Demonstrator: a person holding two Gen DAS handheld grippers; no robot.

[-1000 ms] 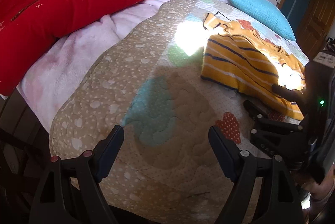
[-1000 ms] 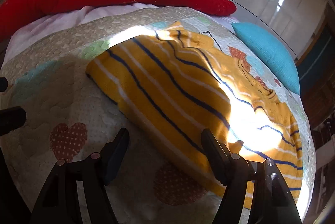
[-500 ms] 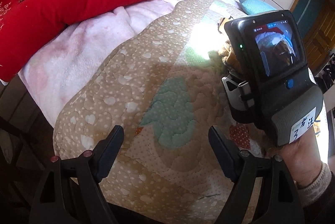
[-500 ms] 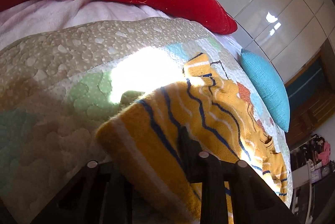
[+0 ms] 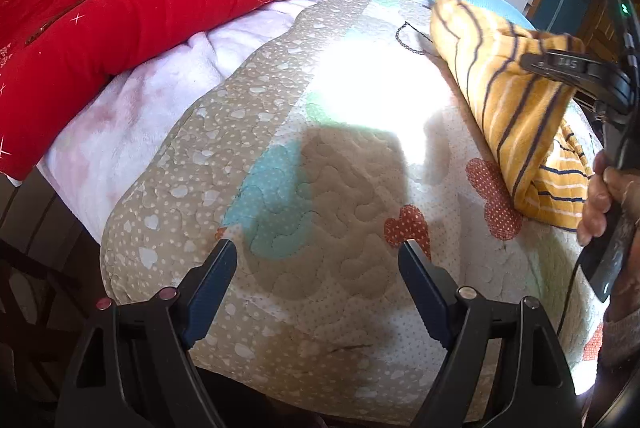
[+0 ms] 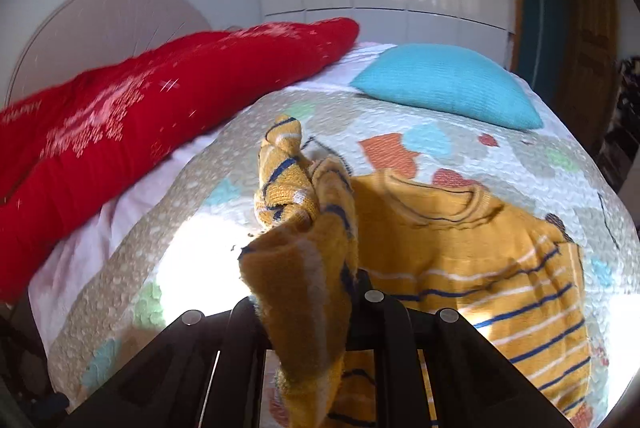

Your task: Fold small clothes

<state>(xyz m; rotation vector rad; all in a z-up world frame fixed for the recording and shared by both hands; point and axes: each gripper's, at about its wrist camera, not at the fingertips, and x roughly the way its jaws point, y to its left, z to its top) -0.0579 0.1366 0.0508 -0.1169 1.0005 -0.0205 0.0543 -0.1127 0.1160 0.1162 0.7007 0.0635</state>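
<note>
A small yellow sweater (image 6: 472,248) with blue and white stripes lies on the quilted bed. My right gripper (image 6: 308,304) is shut on the sweater's left hem corner and holds it lifted above the quilt, so the cloth drapes over the jaws. In the left wrist view the right gripper (image 5: 560,65) shows at the right with the sweater (image 5: 508,99) hanging from it. My left gripper (image 5: 318,268) is open and empty, low over the near part of the quilt, well left of the sweater.
A patchwork quilt (image 5: 320,155) covers the bed. A long red pillow (image 5: 140,11) lies at the back left over a pink blanket (image 5: 132,115). A turquoise cushion (image 6: 448,83) lies behind the sweater. A white wardrobe and a wooden door stand beyond.
My right gripper closed on the sweater's left hem corner, then lifted it up and toward the sweater's right side. My left gripper stayed open in about the same place.
</note>
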